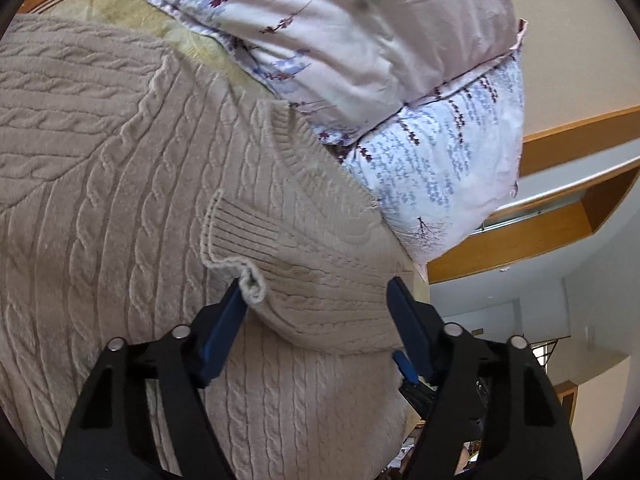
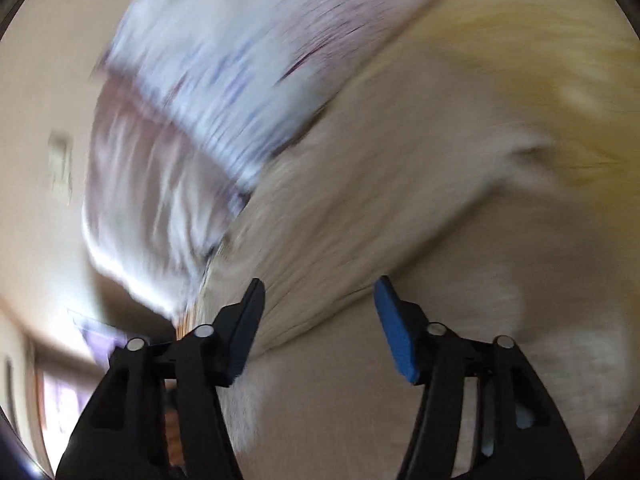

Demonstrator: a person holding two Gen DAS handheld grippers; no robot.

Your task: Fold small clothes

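My left gripper stands with jaws spread, straddling the sleeve of the beige cable-knit sweater; the cuff brushes the near finger, but nothing is pinched. The sleeve lies folded across the body, probably so the next fold stays narrow. My right gripper is likewise released, hovering over pale knit (heavy blur, so I cannot tell which part). The sweater is spread flat on the yellowish bedsheet. Beyond it, floral pillows are stacked clear of the working area.
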